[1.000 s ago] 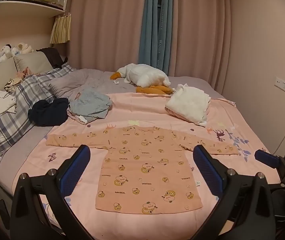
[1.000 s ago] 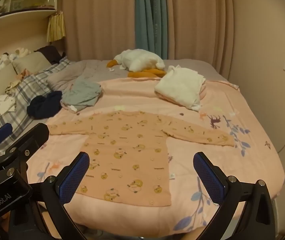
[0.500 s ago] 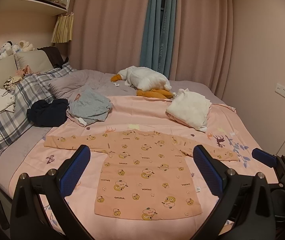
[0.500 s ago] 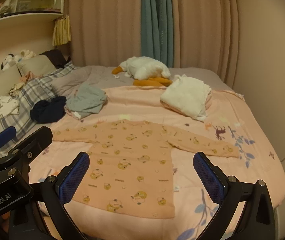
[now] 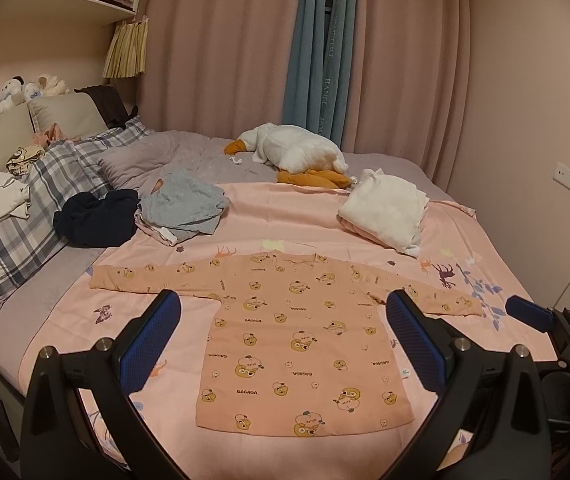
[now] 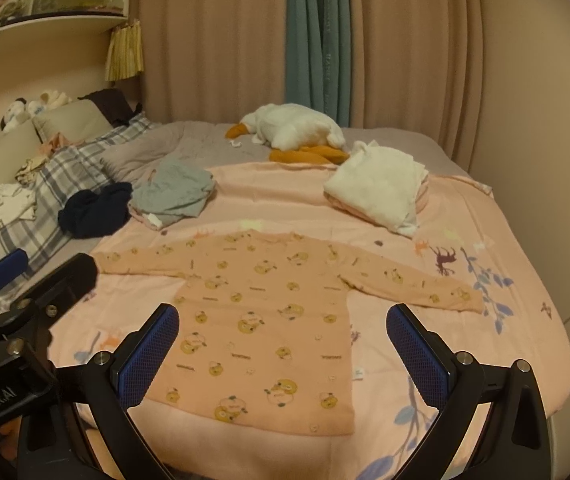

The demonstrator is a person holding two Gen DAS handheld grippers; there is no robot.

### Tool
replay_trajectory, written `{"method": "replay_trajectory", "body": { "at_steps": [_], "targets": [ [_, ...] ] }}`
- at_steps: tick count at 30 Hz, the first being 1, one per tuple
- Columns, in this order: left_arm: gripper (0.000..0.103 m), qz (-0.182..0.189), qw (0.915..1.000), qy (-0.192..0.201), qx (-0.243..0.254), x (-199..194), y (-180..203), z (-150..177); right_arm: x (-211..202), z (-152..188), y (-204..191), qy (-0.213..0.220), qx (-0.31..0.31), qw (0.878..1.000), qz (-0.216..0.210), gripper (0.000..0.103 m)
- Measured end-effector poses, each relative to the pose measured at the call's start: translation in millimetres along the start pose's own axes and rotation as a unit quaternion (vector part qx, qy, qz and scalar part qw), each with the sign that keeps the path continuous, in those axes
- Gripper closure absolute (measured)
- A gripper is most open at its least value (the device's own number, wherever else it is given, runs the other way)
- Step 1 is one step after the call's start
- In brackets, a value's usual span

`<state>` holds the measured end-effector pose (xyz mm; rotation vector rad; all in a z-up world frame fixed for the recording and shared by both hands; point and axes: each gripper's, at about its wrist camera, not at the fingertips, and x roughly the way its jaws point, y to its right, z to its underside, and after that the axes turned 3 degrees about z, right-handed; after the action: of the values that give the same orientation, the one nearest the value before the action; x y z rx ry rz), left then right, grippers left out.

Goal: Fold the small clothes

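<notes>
A small peach long-sleeved shirt with a bear print (image 5: 297, 332) (image 6: 269, 320) lies flat on the pink sheet (image 5: 293, 216) (image 6: 277, 196), sleeves spread left and right, hem toward me. My left gripper (image 5: 283, 344) hovers open above the near edge of the bed, nothing between its blue pads. My right gripper (image 6: 283, 346) is open too, at about the same height, empty. Each gripper shows at the edge of the other's view: the right one (image 5: 533, 316) low on the right, the left one (image 6: 5, 272) low on the left.
A folded white garment (image 5: 385, 210) sits behind the shirt on the right. Loose grey (image 5: 183, 206) and dark navy (image 5: 95, 218) clothes lie at the back left beside plaid pillows (image 5: 21, 216). A plush goose (image 5: 297, 152) lies before the curtains. A wall stands right.
Both grippers have risen and drawn back a little, so the shirt and bed sit lower in both views. The shirt lies as it did. Both stay open.
</notes>
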<state>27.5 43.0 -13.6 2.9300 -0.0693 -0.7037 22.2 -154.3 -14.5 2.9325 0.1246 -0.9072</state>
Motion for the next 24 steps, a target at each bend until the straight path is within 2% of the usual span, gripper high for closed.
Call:
{"method": "replay_trajectory", "body": {
  "at_steps": [7,24],
  "targets": [
    [0.0,-0.029,0.9995,-0.01,0.001,12,-5,2,9,2,12,-0.014,0.022,0.999,0.019,0.0],
    [0.0,-0.035,0.9987,-0.034,-0.013,23,-9,2,16,1,19,-0.028,0.038,0.999,0.021,0.0]
  ]
}}
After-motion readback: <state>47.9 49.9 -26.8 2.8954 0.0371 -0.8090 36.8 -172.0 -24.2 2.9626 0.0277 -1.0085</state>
